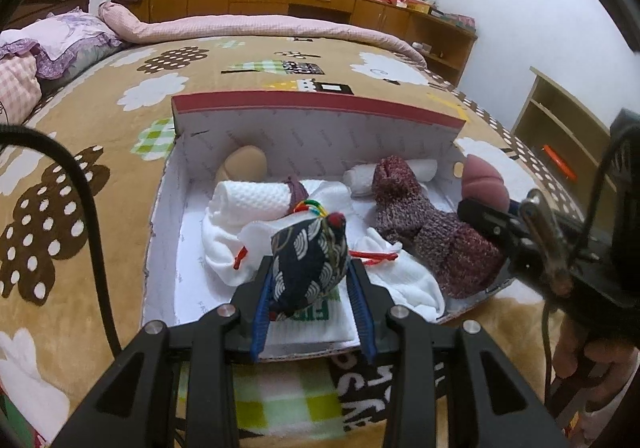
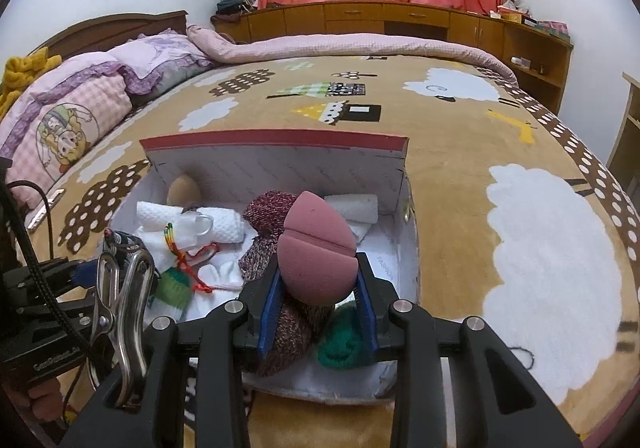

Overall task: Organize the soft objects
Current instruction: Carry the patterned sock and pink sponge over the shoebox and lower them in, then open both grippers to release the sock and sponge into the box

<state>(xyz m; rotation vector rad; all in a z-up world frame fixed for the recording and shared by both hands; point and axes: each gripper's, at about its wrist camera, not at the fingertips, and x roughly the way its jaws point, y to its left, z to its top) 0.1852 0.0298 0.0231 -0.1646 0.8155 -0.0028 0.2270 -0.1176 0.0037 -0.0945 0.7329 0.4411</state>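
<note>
My left gripper (image 1: 312,263) is shut on a dark blue patterned fabric pouch (image 1: 308,260) with a red tip and a coloured cord, held over the near part of a white cardboard box (image 1: 320,106) with a red rim. My right gripper (image 2: 319,263) is shut on a pink egg-shaped sponge (image 2: 316,248) over the box's (image 2: 276,138) right half. The sponge (image 1: 486,184) also shows at the right of the left wrist view. Inside the box lie rolled white towels (image 1: 250,198), maroon knit socks (image 1: 404,204), a beige sponge (image 1: 244,164) and a green knit piece (image 2: 344,342).
The box rests on a bed with a brown cartoon blanket (image 2: 460,152). Pillows (image 2: 80,116) lie at the left and a pink quilt (image 2: 360,44) along the far edge. Wooden cabinets (image 2: 360,14) stand behind and an open shelf (image 1: 560,128) at the right. A person's hand (image 1: 580,352) grips the right tool.
</note>
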